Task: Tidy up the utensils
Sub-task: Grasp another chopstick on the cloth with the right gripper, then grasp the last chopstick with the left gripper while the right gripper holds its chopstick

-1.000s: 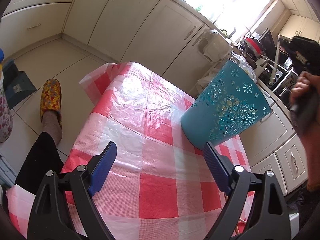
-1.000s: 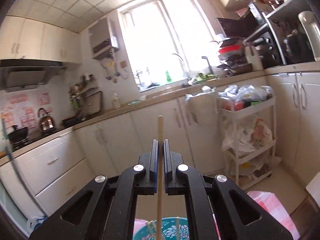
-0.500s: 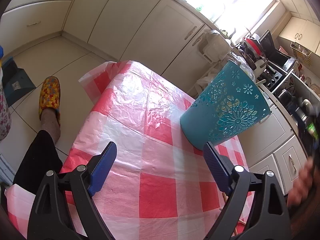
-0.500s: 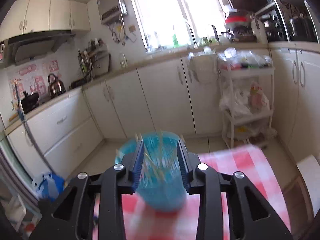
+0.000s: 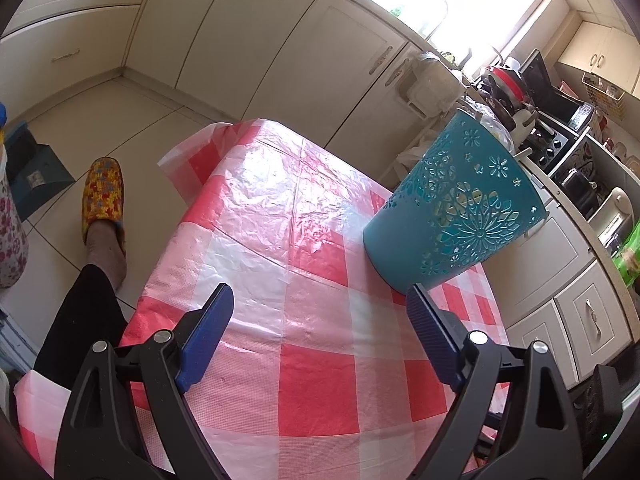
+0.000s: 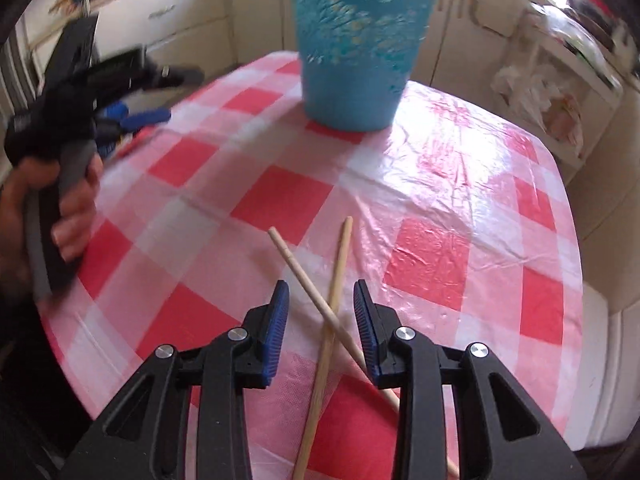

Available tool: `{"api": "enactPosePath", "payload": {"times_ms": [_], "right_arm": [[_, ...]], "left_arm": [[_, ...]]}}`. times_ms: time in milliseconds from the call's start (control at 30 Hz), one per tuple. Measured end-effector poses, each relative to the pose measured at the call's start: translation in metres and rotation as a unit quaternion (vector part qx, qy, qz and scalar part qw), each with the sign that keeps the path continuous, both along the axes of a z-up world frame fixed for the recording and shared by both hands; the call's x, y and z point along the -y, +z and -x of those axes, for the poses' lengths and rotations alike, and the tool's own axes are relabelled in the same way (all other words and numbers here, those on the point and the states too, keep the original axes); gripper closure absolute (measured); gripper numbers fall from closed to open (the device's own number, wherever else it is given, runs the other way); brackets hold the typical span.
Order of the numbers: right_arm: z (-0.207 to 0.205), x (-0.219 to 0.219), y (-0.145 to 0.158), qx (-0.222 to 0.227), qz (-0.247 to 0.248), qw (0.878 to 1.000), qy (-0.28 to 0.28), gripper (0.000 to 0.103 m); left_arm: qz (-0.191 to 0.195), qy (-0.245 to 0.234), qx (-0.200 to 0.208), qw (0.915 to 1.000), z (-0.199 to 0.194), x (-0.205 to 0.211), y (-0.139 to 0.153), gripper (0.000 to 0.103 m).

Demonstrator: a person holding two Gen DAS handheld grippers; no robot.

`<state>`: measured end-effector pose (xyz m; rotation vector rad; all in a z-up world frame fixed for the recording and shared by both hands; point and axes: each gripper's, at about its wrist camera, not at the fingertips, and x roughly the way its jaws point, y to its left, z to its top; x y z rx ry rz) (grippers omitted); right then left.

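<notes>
Two chopsticks lie crossed on the checked tablecloth (image 6: 280, 196), just in front of the right gripper (image 6: 321, 312).

The right gripper's jaws are partly apart and closing; the crossing of the first chopstick (image 6: 308, 284) and the second chopstick (image 6: 336, 272) sits between the pads, which do not press on them. The teal holder (image 6: 356, 52) stands upright at the far side of the table, well apart from the chopsticks, with bare cloth between. The left gripper (image 5: 320, 316) is wide apart and holds nothing, above bare cloth with the holder near its right finger. The table edge on the left falls to the floor, where a foot in a yellow slipper (image 5: 102, 196) stands. Cabinets (image 5: 280, 48) are beyond.
</notes>
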<state>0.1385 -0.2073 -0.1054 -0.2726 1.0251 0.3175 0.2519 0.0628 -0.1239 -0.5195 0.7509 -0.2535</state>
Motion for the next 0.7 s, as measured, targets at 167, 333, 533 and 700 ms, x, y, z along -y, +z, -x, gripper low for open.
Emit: {"api": "enactPosePath", "payload": {"times_ms": [167, 333, 533, 700], "right_arm": [[-0.010, 0.011, 0.000, -0.020, -0.071, 0.997, -0.029, 0.097], [-0.020, 0.051, -0.002, -0.044, -0.249, 0.960, -0.123, 0.097], [-0.021, 0.090, -0.012, -0.039, -0.363, 0.911, -0.191, 0.097], [-0.017, 0.110, -0.006, -0.017, -0.365, 0.903, -0.224, 0.097]], "left_arm": [[-0.005, -0.002, 0.000, 1.0000, 0.001, 0.003, 0.000, 0.019], [-0.020, -0.010, -0.013, 0.9997, -0.003, 0.010, -0.001, 0.019], [-0.096, -0.050, -0.060, 0.9923, -0.003, 0.045, 0.001, 0.019], [-0.155, -0.137, -0.089, 0.9742, 0.024, 0.113, 0.003, 0.019]]}}
